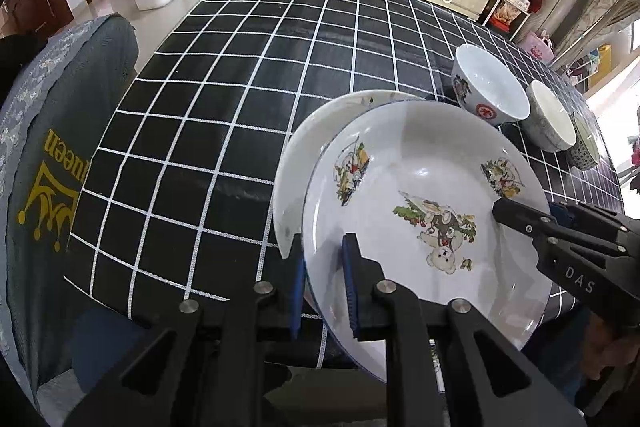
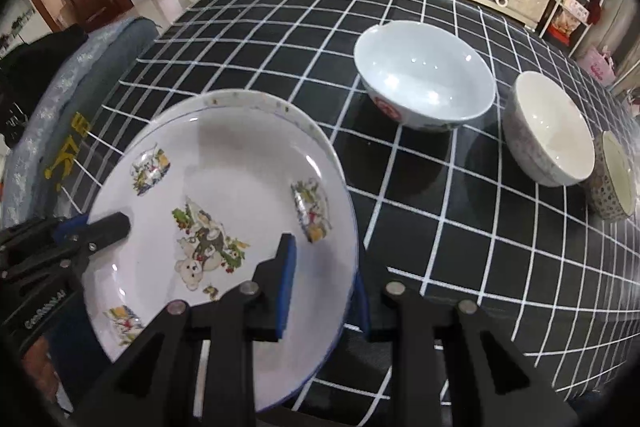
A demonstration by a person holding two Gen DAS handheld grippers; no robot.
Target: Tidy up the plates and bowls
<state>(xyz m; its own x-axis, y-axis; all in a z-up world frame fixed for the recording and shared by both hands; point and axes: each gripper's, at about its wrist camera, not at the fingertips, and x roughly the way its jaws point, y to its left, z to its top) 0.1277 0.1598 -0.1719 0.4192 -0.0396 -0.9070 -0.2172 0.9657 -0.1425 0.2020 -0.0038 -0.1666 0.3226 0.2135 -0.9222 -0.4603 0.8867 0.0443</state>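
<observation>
Together both tools [image 1: 324, 283] [image 2: 326, 285] clamp the bear plate's [image 1: 420, 187] rim.

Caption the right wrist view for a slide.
Both claws grip the bear-printed plate above a second plate; three bowls alongside.

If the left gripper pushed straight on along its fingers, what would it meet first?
Probably the second plate lying under the bear plate that the left gripper clamps by the rim; depth is uncertain, so perhaps the checked tablecloth beside it.
</observation>
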